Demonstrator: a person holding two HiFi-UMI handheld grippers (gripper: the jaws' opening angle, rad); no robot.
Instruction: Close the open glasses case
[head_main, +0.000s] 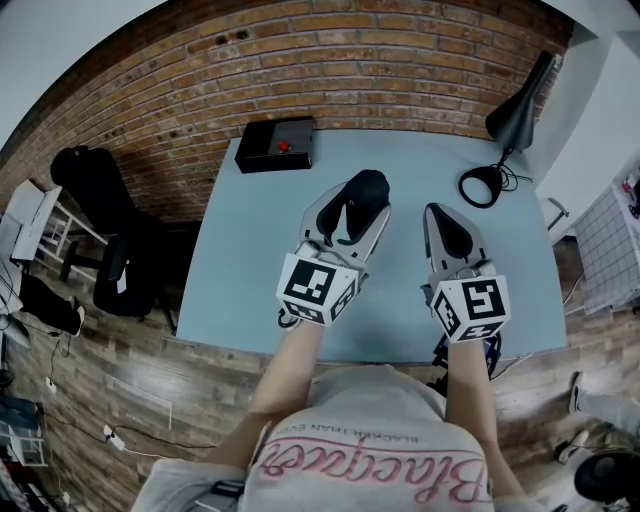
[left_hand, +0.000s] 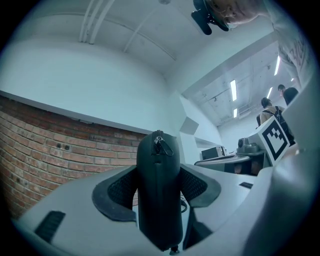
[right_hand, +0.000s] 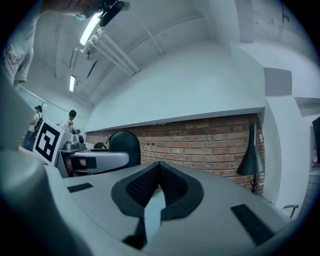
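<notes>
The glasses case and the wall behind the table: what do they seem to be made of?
The glasses case has a black, matte, smooth shell, perhaps moulded foam under fabric or faux leather; a zipper runs over its edge. The wall is bare red-brown brick with pale mortar lines, rough and unpainted.

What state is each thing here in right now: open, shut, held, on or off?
Glasses case: closed, zip pull at its far end, clamped in the left gripper.
Left gripper: shut on the glasses case.
Right gripper: shut, nothing between its jaws.
Lamp: standing on the table, shade tilted down, no glow visible.
</notes>
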